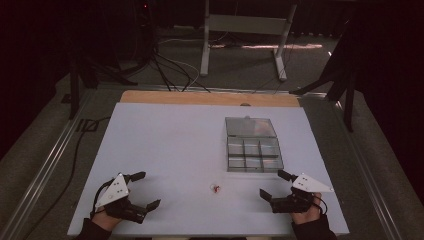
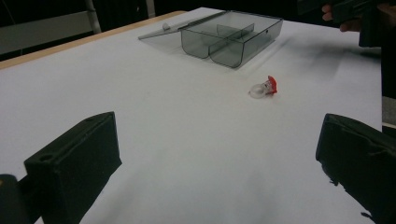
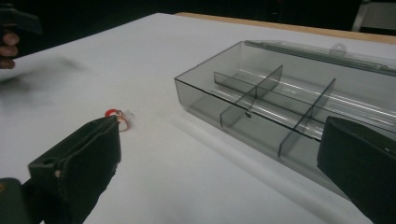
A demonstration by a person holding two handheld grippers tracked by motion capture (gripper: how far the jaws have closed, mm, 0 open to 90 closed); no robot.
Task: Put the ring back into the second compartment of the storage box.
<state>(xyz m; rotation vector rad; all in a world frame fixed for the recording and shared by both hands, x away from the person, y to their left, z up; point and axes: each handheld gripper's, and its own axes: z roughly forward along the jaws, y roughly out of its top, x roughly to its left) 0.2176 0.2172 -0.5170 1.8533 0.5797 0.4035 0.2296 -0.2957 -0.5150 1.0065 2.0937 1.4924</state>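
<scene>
Both grippers rest low near the front edge of the white table (image 1: 165,145), each one held in a hand. On the left side, the left gripper (image 1: 145,189) has its two black jaws spread wide apart, and nothing is between them. The right gripper (image 1: 273,184), at the right side, also has its jaws apart and holds nothing.

Between the two grippers, on the bare table surface, lies a small clear object with a red part (image 1: 216,188). It is well apart from both grippers. In the left gripper view this small object (image 2: 264,88) lies ahead, in front of the box. In the right gripper view it (image 3: 117,115) appears just behind the tip of the jaw on the left side of that view, partly covered by it.

A clear grey plastic box (image 1: 253,154) stands behind the small object, nearer to the right gripper. Its lid (image 1: 250,127) is open and lies flat behind it. Thin dividers split the inside into several compartments, and they look empty.

Behind the white surface a wooden edge (image 1: 200,97) of the table shows.
</scene>
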